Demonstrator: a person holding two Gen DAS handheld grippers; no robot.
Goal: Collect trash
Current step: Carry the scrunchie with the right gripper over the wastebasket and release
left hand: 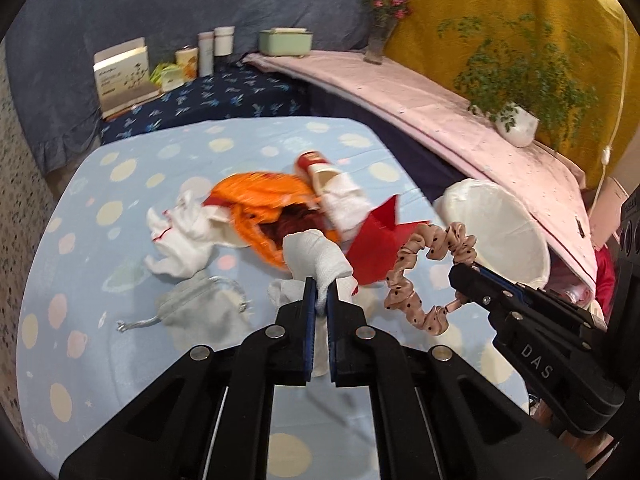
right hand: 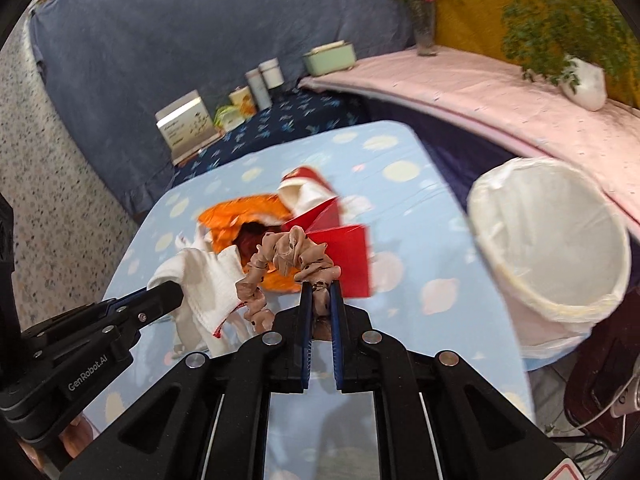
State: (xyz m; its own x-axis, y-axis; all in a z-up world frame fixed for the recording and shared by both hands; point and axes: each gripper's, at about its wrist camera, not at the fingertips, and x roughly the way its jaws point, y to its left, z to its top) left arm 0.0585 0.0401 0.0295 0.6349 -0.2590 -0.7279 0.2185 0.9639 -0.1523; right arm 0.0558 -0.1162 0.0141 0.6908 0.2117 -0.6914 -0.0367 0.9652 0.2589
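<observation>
White tissue (left hand: 316,258) — crumpled, lifted off the spotted cloth, pinched at its lower end. Pink dotted scrunchie (left hand: 430,276) — hanging in a loop, clamped likewise. Orange bag (left hand: 256,200), red paper (left hand: 372,240), crumpled tissues (left hand: 180,236) lie mid-table; white-lined bin (right hand: 552,248) at the right edge.

Bin (right hand: 552,256) right of table (left hand: 168,368); wrapper (left hand: 256,200) mid-table, pouch (left hand: 204,312) nearer, left.
</observation>
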